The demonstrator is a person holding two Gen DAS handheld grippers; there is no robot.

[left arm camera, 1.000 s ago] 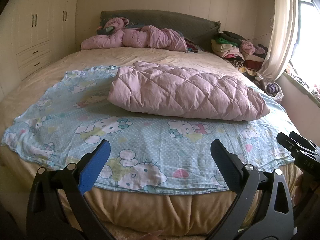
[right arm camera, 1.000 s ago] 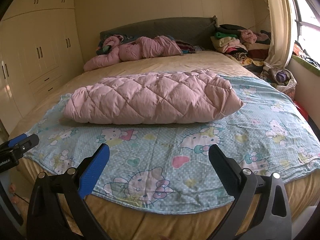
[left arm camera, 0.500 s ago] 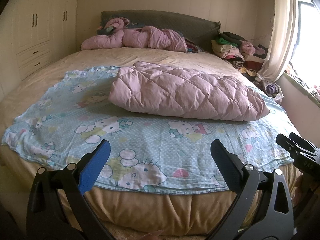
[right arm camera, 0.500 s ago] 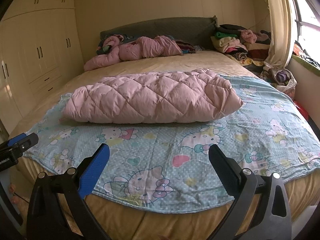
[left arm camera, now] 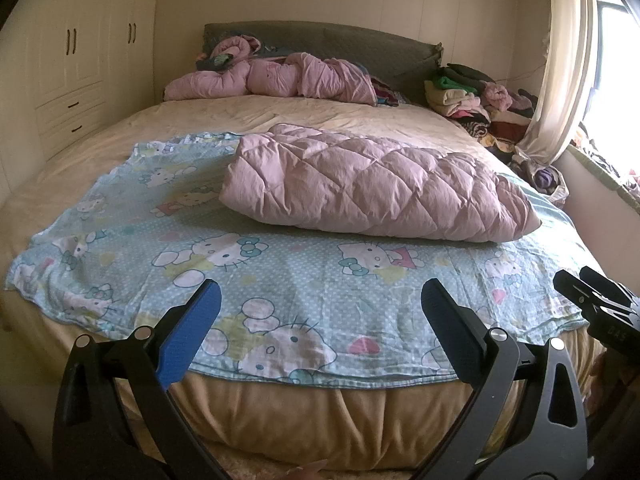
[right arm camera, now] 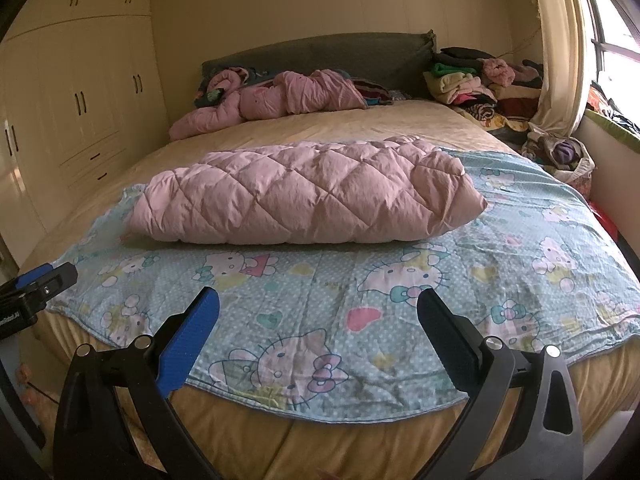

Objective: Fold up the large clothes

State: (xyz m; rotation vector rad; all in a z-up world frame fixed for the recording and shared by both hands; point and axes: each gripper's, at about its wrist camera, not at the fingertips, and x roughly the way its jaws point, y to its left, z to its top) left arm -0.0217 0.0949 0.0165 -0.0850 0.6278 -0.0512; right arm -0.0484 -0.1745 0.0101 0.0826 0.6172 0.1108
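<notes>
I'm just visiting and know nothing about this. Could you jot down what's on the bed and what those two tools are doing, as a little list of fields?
place: bed in a bedroom
spread on bed: blue cartoon-cat sheet, laid flat
on the sheet: pink quilted garment, folded into a bundle
at headboard: crumpled pink jacket
beside bed: pile of folded clothes
left hand-held gripper: open, above the sheet's near edge, holding nothing
right hand-held gripper: open, above the sheet's near edge, holding nothing
</notes>
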